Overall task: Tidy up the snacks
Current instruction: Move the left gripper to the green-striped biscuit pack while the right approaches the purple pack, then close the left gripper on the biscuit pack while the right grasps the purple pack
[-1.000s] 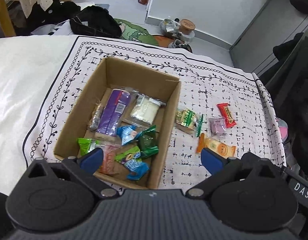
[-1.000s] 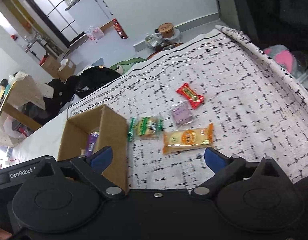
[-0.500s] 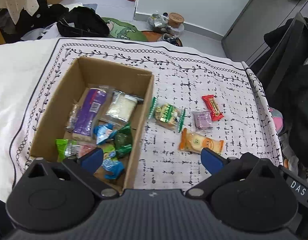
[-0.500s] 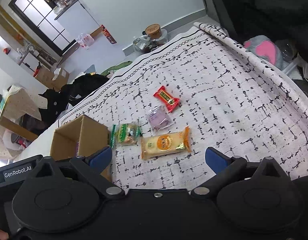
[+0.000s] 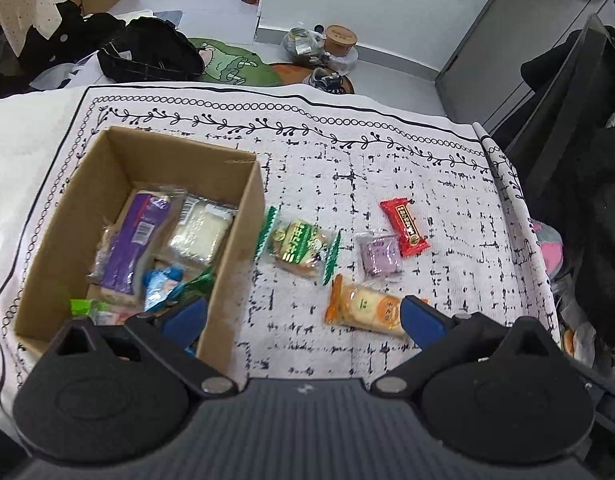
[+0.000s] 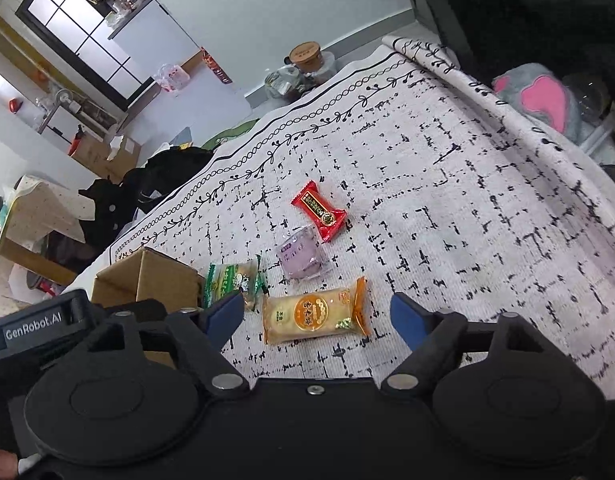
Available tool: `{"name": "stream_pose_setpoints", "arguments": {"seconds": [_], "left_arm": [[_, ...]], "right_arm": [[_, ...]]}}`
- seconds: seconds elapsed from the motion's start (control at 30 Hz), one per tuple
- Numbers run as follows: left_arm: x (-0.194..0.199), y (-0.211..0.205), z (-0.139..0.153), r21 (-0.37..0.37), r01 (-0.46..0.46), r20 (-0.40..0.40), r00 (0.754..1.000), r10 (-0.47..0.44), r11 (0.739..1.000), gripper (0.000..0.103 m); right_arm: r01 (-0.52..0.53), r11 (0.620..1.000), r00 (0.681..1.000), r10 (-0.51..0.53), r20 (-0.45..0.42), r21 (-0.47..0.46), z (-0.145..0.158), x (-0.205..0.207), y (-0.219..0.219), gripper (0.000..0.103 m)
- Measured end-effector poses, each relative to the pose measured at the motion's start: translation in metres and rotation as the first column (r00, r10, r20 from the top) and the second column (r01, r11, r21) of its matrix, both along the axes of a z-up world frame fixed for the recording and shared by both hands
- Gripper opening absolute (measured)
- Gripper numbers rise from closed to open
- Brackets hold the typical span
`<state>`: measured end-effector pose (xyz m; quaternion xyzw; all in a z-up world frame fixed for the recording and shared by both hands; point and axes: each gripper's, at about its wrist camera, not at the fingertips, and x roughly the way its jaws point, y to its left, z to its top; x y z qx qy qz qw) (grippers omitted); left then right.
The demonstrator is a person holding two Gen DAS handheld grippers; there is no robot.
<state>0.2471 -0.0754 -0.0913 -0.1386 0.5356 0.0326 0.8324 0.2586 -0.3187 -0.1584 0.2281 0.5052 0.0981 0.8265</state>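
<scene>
Currently, near to far:
left gripper (image 5: 303, 316): jaws spread wide, nothing between the pads; left blue pad sits over the box's near right corner, right pad over the end of the orange pack, contact not clear
right gripper (image 6: 317, 318): jaws closing, orange pack (image 6: 315, 311) lies between the blue pads on the cloth, pads apart from it on both sides, not gripped
cardboard box (image 5: 243, 216): open top, on the patterned cloth (image 5: 387, 184), left of the loose snacks
box contents: purple bar (image 5: 131, 244) lying along the left side, white clear-wrapped pack (image 5: 199, 232) beside it toward the right wall, blue wrapper (image 5: 159, 288) and dark green wrapper (image 5: 199, 278) nearer, bright green wrapper (image 5: 81, 306) at the near left; more under the left pad, can't tell what
orange pack: nearest loose snack, flat on the cloth, outside the box
green-edged pack (image 5: 299, 246): just beside the box's right wall, touching or nearly, can't tell
purple pouch (image 5: 379, 256): just beyond the orange pack, right of the green-edged one
red pack (image 5: 403, 226): farthest, its corner touching or overlapping the purple pouch
beyond the cloth: black bag (image 5: 147, 54) and a lidded tub (image 5: 339, 38) on the floor
</scene>
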Motion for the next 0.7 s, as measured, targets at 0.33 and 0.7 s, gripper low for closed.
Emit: {"name": "stream_pose_setpoints", "arguments": {"seconds": [0.33,0.7], "left_arm": [[0.033,-0.010,-0.021,-0.019,-0.073,-0.043,0.996,0.072,0.997,0.095],[0.060,-0.023,-0.055,-0.010,-0.263,-0.109,0.959,0.260,0.965,0.086]], "right_arm": [[-0.047,0.998,0.998,0.048,-0.031,0.046,-0.022,0.029,-0.003,0.057],[-0.091,0.992,0.993,0.097,-0.073,0.086,-0.050,0.053,-0.001,0.049]]}}
